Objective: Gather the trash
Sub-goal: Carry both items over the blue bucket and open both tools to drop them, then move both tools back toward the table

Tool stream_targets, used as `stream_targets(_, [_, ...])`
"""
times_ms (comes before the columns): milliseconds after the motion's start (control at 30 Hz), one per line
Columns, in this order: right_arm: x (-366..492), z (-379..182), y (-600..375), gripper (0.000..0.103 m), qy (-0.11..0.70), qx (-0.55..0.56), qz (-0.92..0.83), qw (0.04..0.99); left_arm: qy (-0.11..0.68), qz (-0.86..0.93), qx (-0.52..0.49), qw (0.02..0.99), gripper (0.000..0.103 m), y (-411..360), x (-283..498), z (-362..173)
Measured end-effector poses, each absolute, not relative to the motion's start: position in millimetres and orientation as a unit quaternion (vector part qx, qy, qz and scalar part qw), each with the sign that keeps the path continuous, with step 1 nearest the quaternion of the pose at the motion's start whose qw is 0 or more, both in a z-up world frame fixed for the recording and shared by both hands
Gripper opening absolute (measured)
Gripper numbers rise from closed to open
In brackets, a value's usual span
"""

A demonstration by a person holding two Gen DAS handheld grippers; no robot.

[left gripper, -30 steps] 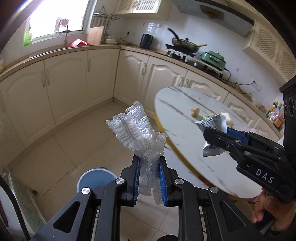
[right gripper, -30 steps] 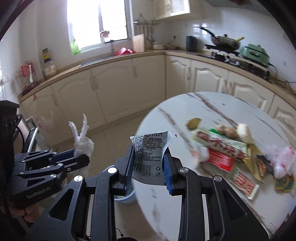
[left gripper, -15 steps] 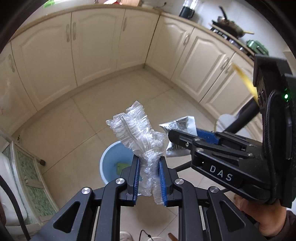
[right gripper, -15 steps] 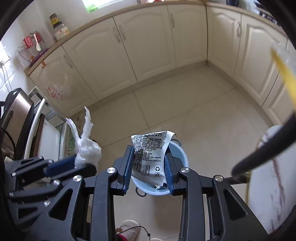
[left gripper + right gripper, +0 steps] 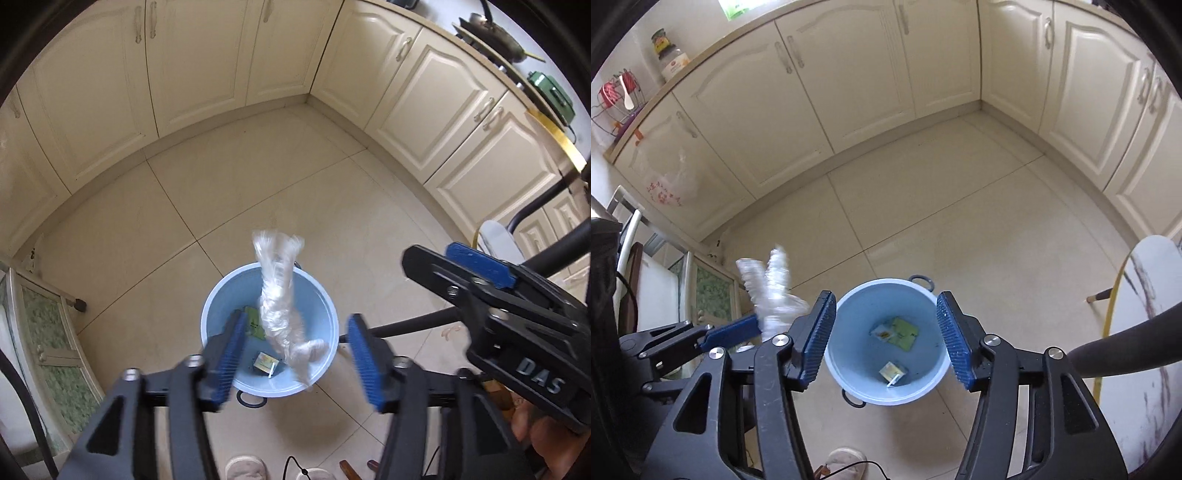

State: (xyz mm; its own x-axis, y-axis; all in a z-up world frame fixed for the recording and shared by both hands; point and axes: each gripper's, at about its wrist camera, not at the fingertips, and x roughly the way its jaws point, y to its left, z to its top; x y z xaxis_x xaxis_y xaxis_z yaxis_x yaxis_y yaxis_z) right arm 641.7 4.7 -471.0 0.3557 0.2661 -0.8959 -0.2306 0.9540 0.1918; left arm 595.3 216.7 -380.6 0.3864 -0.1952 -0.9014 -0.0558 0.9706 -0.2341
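Observation:
My left gripper (image 5: pixel 295 354) points down over the light blue bin (image 5: pixel 317 295), and its jaws are opening. A crumpled clear plastic wrap (image 5: pixel 277 299) hangs blurred between the blue pads, loose and touching neither. My right gripper (image 5: pixel 885 339) is over the same bin (image 5: pixel 882 282); its jaws are also opening and nothing is between them. A green wrapper (image 5: pixel 905 330) and a small yellow carton (image 5: pixel 892 369) lie in the bin. From the right wrist view the plastic wrap (image 5: pixel 772 291) sits above the left gripper's finger (image 5: pixel 731 332).
Cream cabinet doors ring a beige tiled floor (image 5: pixel 258 184). The round marble table's yellow-edged rim (image 5: pixel 1137 295) and its dark leg (image 5: pixel 1126 350) are at the right. A glass-fronted low cabinet (image 5: pixel 48 332) stands at the left. A slipper (image 5: pixel 846 461) is below.
Both grippers came down from table height to above the bin and went from shut to open. The printed wrapper has left the right gripper; the clear plastic is slipping out of the left.

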Motion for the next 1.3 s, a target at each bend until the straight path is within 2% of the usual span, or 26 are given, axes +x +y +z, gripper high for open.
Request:
stream_targets(167, [637.9, -456.7, 1.4, 0.058, 0.54, 0.017, 0.149, 0.828, 0.546, -0.019, -0.12, 0.829, 0.062, 218.3, 592.5, -363.4])
stream_targets(333, [622.2, -425.3, 4.2, 0.059, 0.523, 0.014, 0.159, 0.837, 0.509, 0.016, -0.103, 0.854, 0.063, 215.6, 556.4, -314.0])
stream_targets(700, [529.0, -283.1, 9.4, 0.067, 0.41, -0.003, 0.198, 0.89, 0.356, 0.062, -0.063, 0.93, 0.077, 177.7, 428.6, -174.4])
stream_targets(767, [504.3, -251.0, -0.4, 0.083, 0.379, -0.003, 0.192, 0.905, 0.324, 0.058, -0.059, 0.942, 0.08, 161.8, 403.2, -150.1])
stream_targets(833, [477.2, -217.5, -10.4, 0.09, 0.344, -0.005, 0.181, 0.921, 0.294, 0.049, -0.055, 0.953, 0.088, 146.0, 376.2, -132.6])
stream_targets(1000, [411.6, -142.4, -41.2, 0.094, 0.266, -0.006, 0.137, 0.954, 0.232, 0.037, -0.032, 0.971, 0.101, 108.1, 312.4, -97.3])
stream_targets(1067, [384.1, -118.3, -52.3, 0.103, 0.241, -0.01, 0.113, 0.964, 0.215, 0.032, -0.026, 0.976, 0.101, 85.5, 289.7, -88.3])
stream_targets(1300, [299.9, -52.9, -90.5, 0.103, 0.17, -0.012, 0.065, 0.983, 0.146, -0.002, -0.01, 0.989, 0.102, 31.3, 165.8, -89.5])
